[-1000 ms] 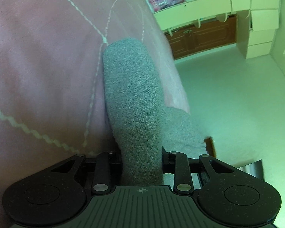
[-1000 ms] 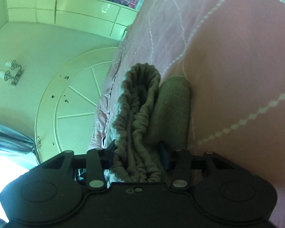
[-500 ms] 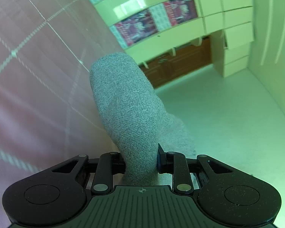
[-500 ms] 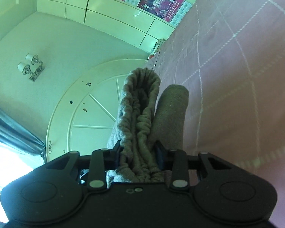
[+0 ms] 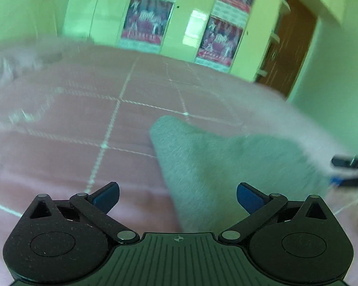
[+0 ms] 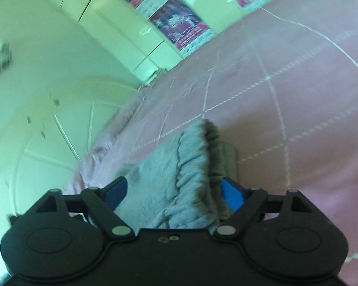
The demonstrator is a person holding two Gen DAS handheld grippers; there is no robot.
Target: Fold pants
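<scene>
Both tools — left (image 5: 177,194) and right (image 6: 173,190) — are being held spread, gripping nothing; the pants (image 5: 226,166) are lying on the bed (image 5: 83,119). A fold is being finished — smoothing or regrasping is likely needed next.

both grippers are now let go: the left gripper (image 5: 177,196), clamped on the grey pants (image 5: 226,166) half a second ago, has its jaws spread wide, and the cloth lies flat on the pink bedspread (image 5: 83,119). the right gripper (image 6: 173,191) has spread too, the gathered waistband (image 6: 193,157) lying loose between its fingers.
</scene>
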